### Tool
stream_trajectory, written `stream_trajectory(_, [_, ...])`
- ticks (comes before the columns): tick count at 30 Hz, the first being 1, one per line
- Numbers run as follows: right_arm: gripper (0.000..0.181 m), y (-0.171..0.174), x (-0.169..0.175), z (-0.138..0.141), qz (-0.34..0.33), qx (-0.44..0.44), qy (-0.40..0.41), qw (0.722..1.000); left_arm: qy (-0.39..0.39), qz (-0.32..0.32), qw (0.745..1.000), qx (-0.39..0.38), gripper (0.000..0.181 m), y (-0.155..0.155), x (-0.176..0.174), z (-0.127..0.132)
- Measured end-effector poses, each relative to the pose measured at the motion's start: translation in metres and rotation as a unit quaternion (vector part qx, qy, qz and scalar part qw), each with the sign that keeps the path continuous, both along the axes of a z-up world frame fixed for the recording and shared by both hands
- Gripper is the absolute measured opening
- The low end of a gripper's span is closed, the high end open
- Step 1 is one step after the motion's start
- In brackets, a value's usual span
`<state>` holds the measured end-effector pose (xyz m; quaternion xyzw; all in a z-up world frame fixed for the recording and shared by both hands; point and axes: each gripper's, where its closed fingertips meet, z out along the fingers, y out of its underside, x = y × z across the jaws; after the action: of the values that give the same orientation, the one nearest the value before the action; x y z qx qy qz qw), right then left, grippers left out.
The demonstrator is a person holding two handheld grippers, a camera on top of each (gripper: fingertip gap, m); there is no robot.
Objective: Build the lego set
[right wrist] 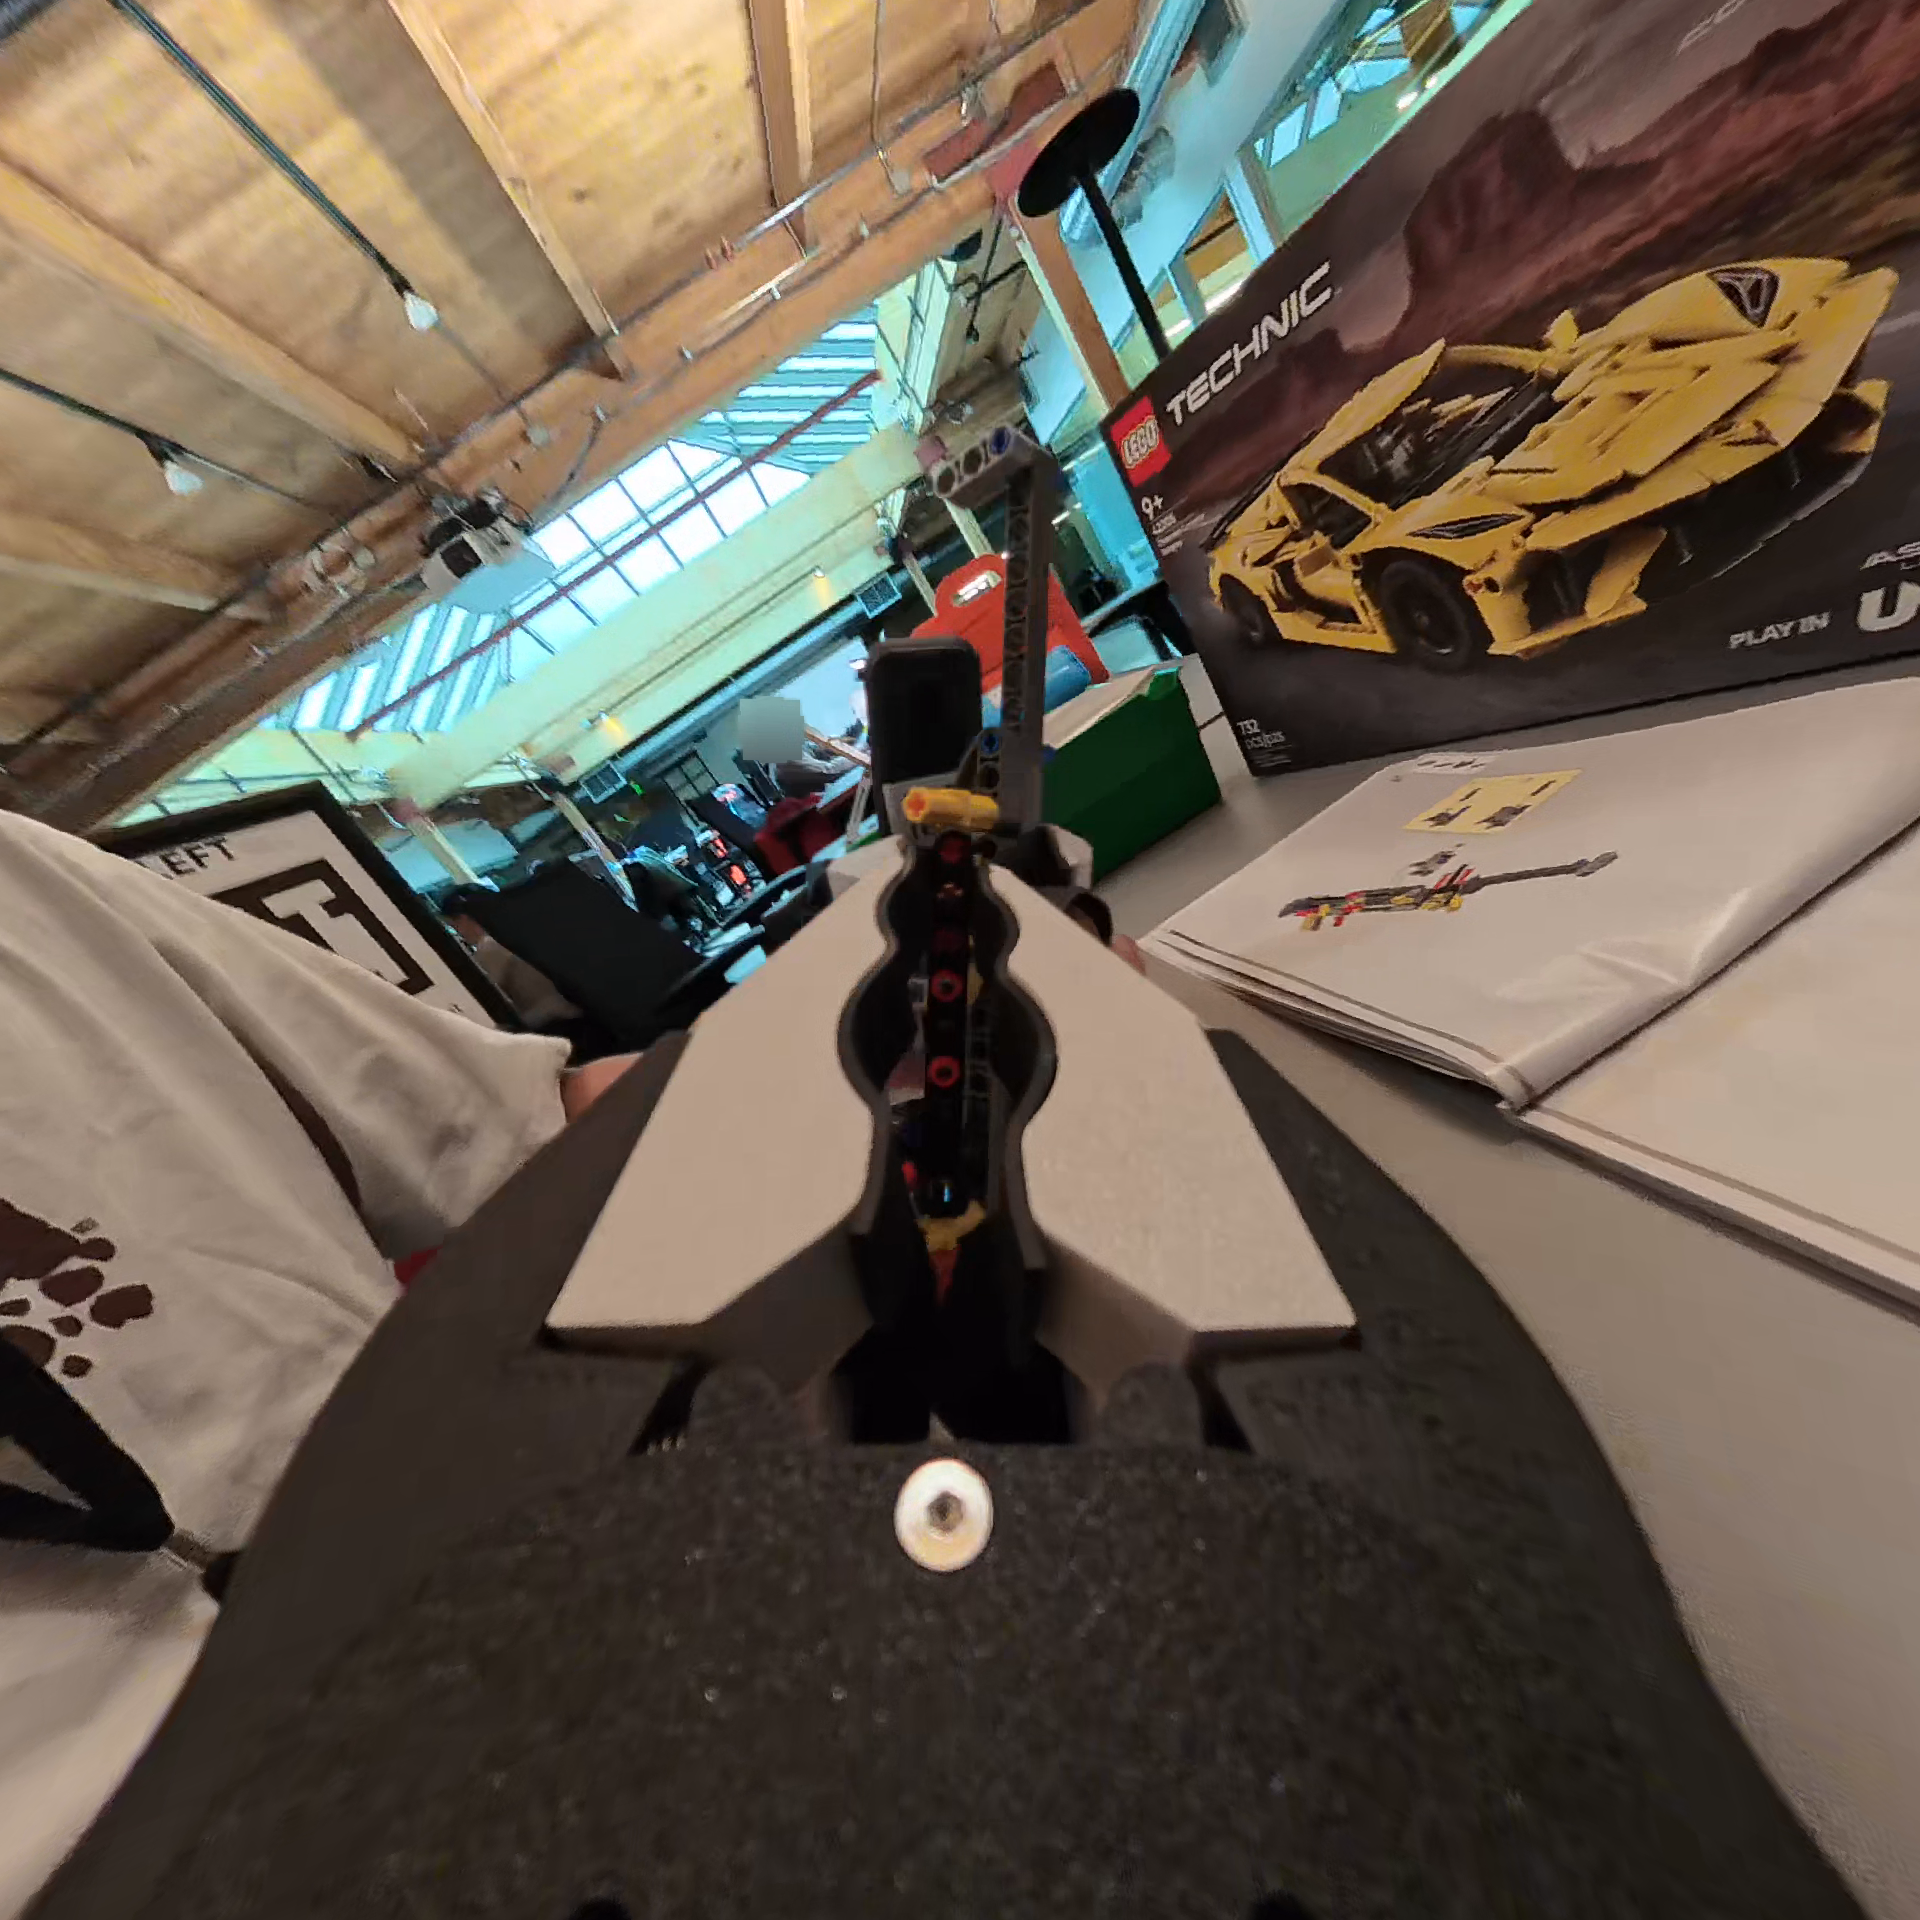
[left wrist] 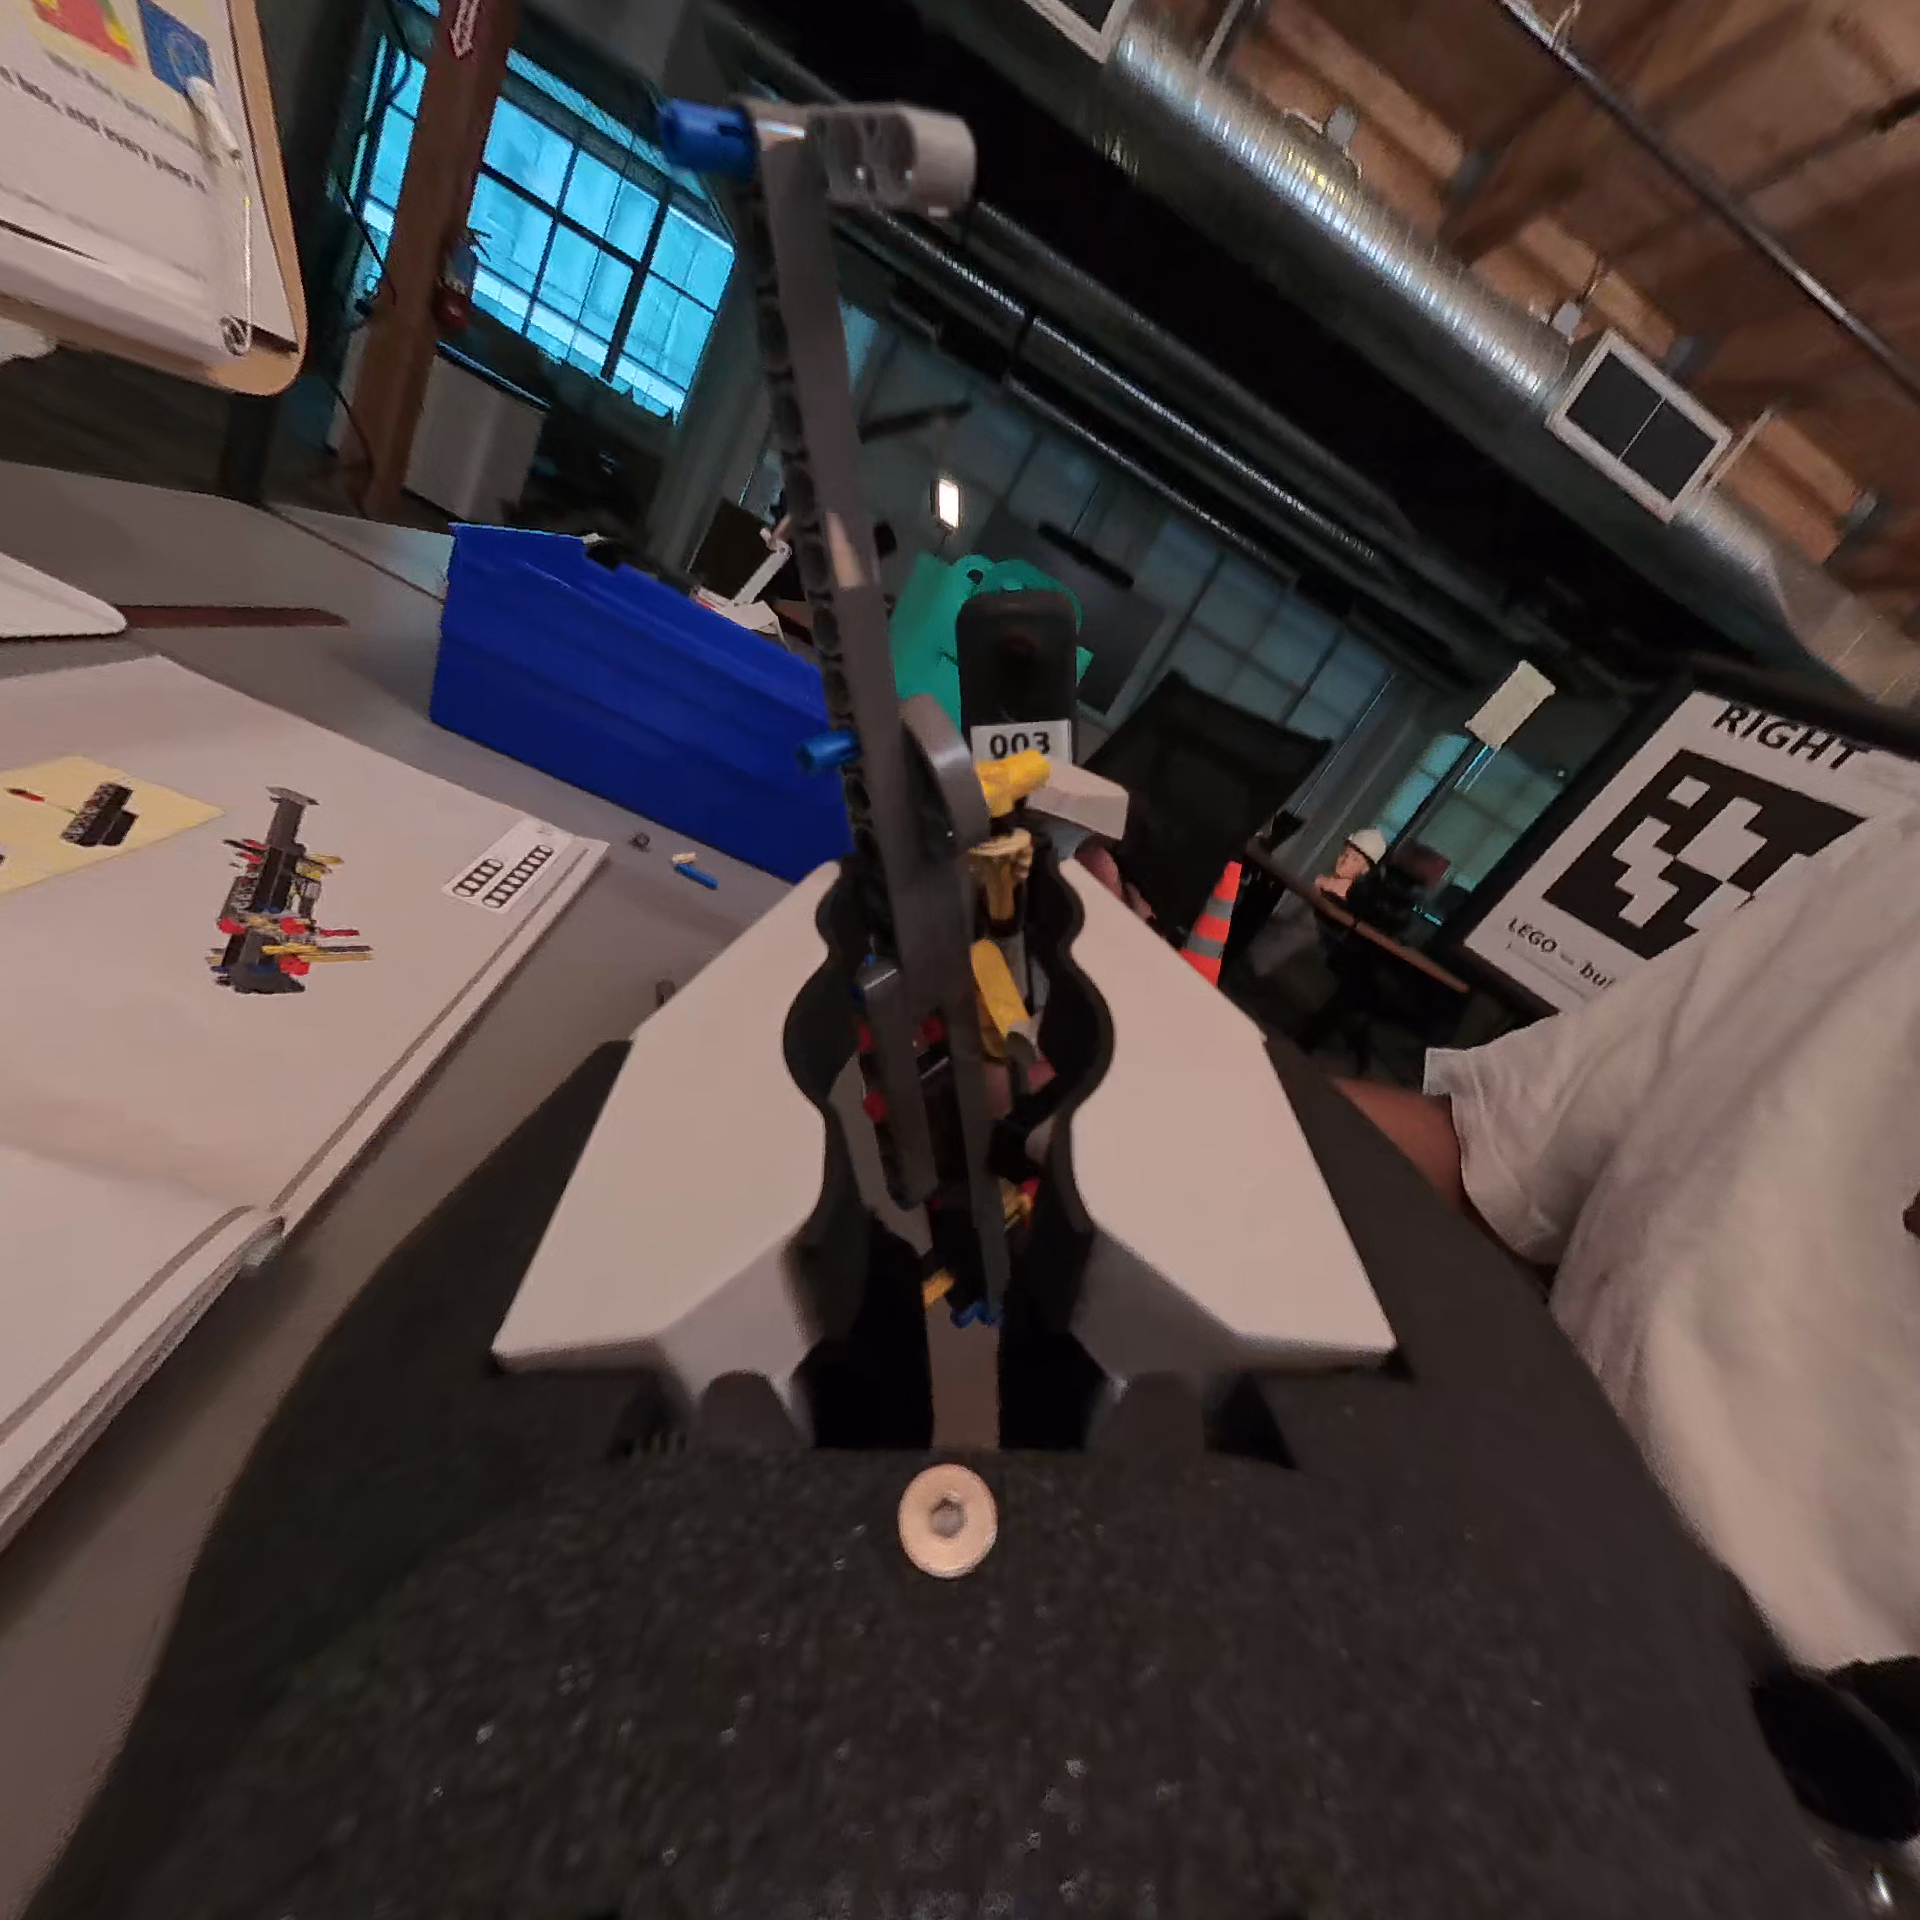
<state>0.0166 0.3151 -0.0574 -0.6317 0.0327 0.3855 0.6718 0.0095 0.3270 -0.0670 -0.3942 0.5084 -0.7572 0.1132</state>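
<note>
A long lego assembly [left wrist: 831, 540] of dark grey and black beams with blue, red and yellow pins stands upright, raised off the table. A light grey connector [left wrist: 894, 156] and a blue pin [left wrist: 707, 135] sit at its top. My left gripper [left wrist: 951, 883] is shut on its lower part. My right gripper [right wrist: 951, 842] faces it from the other side and is shut on the same assembly [right wrist: 1023, 582], whose black beam with red pins [right wrist: 948, 1023] runs between the fingers. The other gripper's black camera body shows beyond each gripper's tips [left wrist: 1013, 649] [right wrist: 920, 696].
An open instruction booklet [left wrist: 260, 987] [right wrist: 1558, 914] lies on the grey table. A blue bin [left wrist: 623, 686] and small loose pins [left wrist: 691, 868] are behind it. The set's box [right wrist: 1558, 416] and a green bin [right wrist: 1132, 769] stand at the back. A person's white shirt [left wrist: 1714, 1195] is close. Left and right tips are no more than a few centimetres apart.
</note>
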Motion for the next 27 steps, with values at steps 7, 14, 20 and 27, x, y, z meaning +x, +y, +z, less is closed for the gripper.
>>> stream_trajectory(7, [0.006, 0.000, 0.006, 0.003, -0.029, 0.009, 0.003, 1.000, 0.032, -0.053, 0.997, -0.048, 0.025, -0.009, 0.001, -0.007])
stream_trajectory(14, [0.007, 0.002, 0.014, -0.001, -0.056, -0.003, -0.002, 0.998, 0.015, -0.048, 0.998, -0.026, 0.021, -0.012, -0.001, -0.004])
stream_trajectory(20, [0.006, 0.004, 0.010, -0.003, -0.046, -0.006, 0.003, 0.999, 0.030, -0.033, 0.999, 0.004, 0.008, -0.010, 0.003, -0.013])
stream_trajectory(27, [0.006, 0.004, 0.006, -0.002, -0.036, -0.003, 0.005, 0.999, 0.033, -0.057, 0.998, 0.001, 0.007, -0.017, -0.001, -0.014])
